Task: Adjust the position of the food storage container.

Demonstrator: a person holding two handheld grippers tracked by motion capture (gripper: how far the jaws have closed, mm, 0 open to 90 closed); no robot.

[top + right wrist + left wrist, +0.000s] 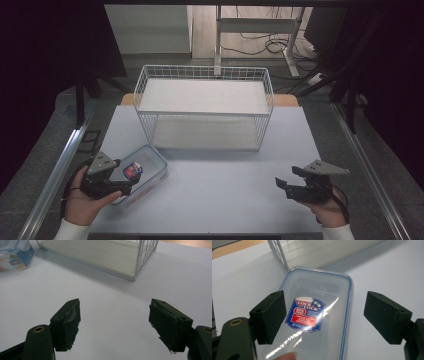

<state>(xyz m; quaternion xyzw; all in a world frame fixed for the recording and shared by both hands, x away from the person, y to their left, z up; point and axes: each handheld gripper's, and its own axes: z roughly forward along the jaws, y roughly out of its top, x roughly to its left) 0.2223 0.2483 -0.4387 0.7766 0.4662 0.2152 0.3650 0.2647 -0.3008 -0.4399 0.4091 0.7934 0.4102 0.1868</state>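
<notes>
Left gripper [324,315]: jaws wide apart, nothing pinched. It hangs over the near end of the Lock & Lock container [317,315], one pad over the lid's left part, the other out past the right rim over bare table. Pads not touching plastic as far as I can tell. A fingertip [285,356] pokes in at the bottom edge of that view.

Right gripper [115,322]: also spread wide, empty, hovering over the white tabletop [112,290], well apart from the box.

Container sits at the front-left of the table [210,200], lying at a slant, just in front of the white wire basket [205,107] and near its left corner. Lid on, blue seal, red/blue label [305,315] on top.

Handling guess: looks empty through the clear lid, so light. Rigid plastic, not fragile, but glossy, so slippery; the lid top may flex slightly. Glare on the lid confirms the smooth surface.

Grip: across the short width, pads on the two long side walls just under the lid rim so the lip acts as a stop. Centre along the length or it will swing. Avoid the rounded corners.
</notes>
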